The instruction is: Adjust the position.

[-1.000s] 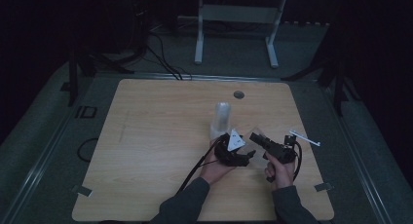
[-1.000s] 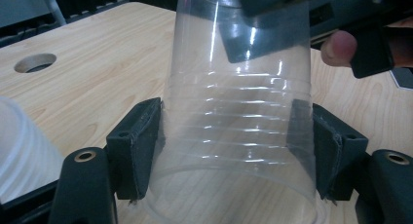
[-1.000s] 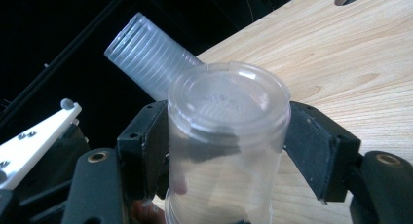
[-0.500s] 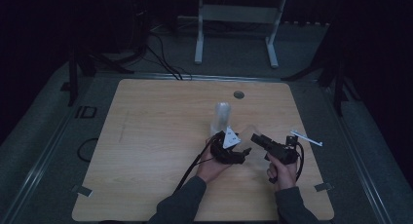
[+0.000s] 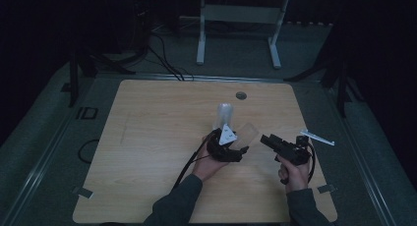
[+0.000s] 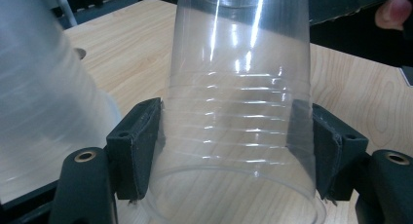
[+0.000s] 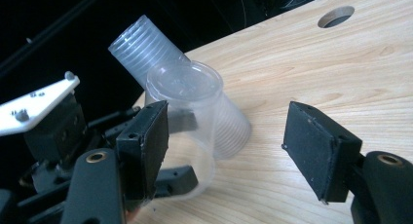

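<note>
A clear plastic cup [image 6: 238,112] lies tilted between the jaws of my left gripper [image 6: 234,151], which are shut on its ribbed wall. In the high view the cup [image 5: 247,135] sticks out to the right of the left gripper [image 5: 231,147], at the table's middle. A stack of clear cups [image 5: 224,115] stands just behind it, and the stack [image 6: 39,97] also fills the left edge of the left gripper view. My right gripper [image 7: 226,136] is open, with nothing between its pads. It points at the held cup [image 7: 187,112] and the stack [image 7: 146,44].
The wooden table [image 5: 147,137] has a round hole [image 5: 240,95] near its far edge. A white bracket-like piece [image 5: 317,136] lies by the right edge. A white frame stand [image 5: 241,19] is on the floor beyond the table. A black cable [image 5: 189,162] trails from the left gripper.
</note>
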`<state>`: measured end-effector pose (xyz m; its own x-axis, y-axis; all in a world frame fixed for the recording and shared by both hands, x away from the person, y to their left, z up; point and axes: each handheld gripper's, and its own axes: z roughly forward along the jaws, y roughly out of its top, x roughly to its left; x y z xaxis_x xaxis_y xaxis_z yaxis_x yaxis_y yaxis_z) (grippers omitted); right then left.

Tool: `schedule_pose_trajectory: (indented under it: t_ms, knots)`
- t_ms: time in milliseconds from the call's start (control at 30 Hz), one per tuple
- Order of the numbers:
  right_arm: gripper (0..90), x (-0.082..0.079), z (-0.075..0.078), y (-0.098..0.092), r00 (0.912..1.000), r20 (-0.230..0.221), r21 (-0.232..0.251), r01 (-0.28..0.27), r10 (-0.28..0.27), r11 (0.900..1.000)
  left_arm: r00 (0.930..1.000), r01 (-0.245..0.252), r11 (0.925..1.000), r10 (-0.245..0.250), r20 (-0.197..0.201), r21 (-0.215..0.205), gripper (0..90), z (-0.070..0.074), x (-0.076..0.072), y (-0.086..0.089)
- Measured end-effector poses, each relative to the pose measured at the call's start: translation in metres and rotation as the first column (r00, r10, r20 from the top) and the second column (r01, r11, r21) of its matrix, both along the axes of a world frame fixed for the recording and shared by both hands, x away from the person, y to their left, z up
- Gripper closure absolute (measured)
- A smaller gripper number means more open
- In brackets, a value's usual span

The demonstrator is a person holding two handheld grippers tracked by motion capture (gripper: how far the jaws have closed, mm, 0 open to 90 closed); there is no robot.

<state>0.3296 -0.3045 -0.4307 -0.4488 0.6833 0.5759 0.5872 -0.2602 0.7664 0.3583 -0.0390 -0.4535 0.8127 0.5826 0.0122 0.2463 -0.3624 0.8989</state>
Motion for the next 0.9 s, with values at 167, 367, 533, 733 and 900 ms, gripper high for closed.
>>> schedule_pose_trajectory:
  t_ms: [167,367,533,733,900]
  knots:
    - [32.9,0.000,0.005,-0.001,0.9998,0.017,-0.064,-0.008,0.010,0.998,0.9998,0.020,0.9996,-0.020,-0.010,0.022,29.7,0.004,0.004,0.004]
    - [32.9,0.000,0.007,-0.004,0.9996,0.022,-0.092,-0.014,0.016,0.996,0.9995,0.030,0.9992,-0.030,-0.014,0.024,29.7,0.009,0.006,0.010]
    - [32.9,-0.001,0.010,-0.007,0.9995,0.026,-0.135,-0.015,0.019,0.991,0.9989,0.047,0.9981,-0.047,-0.004,0.040,29.7,0.014,0.006,0.013]
    - [33.4,-0.001,0.013,-0.010,0.9991,0.034,-0.154,-0.020,0.025,0.988,0.9976,0.069,0.9965,-0.069,-0.008,0.046,29.8,0.018,0.007,0.014]
    - [33.4,-0.002,0.014,-0.011,0.9990,0.035,-0.168,-0.021,0.027,0.986,0.9967,0.081,0.9949,-0.081,-0.008,0.059,29.8,0.019,0.007,0.015]
